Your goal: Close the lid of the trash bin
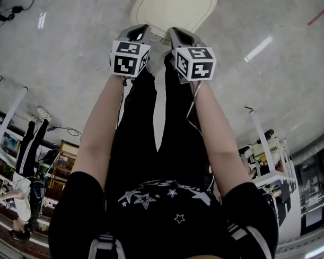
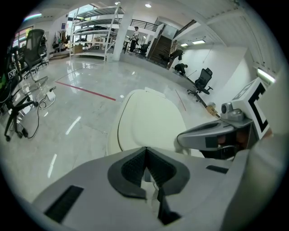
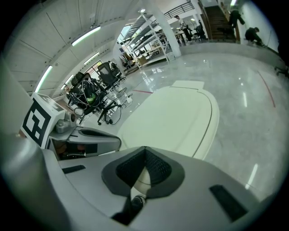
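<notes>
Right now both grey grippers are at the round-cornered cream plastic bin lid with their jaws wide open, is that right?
Not wide open. The left gripper and the right gripper are both at the cream plastic bin lid, but each gripper view shows its jaws shut together with nothing between them.

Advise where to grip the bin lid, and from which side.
Likely the near rim of the lid, from the person's side: it appears to lie flat and is too broad to span, and the tab at its far end looks like the hinge. The left gripper and right gripper are shut; open one first.
</notes>
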### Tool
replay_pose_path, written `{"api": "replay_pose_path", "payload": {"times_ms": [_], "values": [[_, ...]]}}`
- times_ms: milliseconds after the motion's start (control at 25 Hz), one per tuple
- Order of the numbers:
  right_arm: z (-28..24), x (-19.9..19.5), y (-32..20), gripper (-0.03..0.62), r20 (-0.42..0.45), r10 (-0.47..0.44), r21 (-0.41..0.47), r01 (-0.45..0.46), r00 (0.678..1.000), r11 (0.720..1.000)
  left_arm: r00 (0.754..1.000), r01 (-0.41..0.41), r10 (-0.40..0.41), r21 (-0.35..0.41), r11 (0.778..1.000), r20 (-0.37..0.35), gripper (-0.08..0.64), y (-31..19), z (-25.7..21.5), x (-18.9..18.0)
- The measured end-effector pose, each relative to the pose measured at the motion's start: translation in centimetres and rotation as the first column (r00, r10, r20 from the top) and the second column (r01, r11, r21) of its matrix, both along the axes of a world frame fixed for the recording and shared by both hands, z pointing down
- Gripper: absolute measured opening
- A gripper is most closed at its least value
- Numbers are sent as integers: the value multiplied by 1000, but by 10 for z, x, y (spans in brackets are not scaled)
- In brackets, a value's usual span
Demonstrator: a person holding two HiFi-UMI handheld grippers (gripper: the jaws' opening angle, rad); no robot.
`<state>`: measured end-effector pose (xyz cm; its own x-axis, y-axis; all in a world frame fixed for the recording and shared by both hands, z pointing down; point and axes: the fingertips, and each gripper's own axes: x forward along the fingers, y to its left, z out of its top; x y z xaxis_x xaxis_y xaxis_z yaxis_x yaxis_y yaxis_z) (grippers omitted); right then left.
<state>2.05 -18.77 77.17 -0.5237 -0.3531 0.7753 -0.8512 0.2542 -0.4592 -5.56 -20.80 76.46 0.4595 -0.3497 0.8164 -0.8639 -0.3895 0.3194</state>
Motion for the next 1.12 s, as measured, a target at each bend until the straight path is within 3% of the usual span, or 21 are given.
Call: {"api": "replay_pose_path", "payload": {"times_ms": [200, 560, 1120], "values": [[5, -2, -4, 5, -8, -7, -18, 7, 1000, 1000, 999, -5, 6, -23, 1000, 32, 11, -1, 8, -1], [3, 1, -5, 5, -38, -11, -21, 10, 999, 1000, 1000, -5, 6, -20, 1000, 29, 11, 0, 3, -1], [-85, -8, -27, 5, -40, 59, 91, -56, 997, 994, 999, -25, 29, 130, 991, -33, 11, -19, -95, -11]]}}
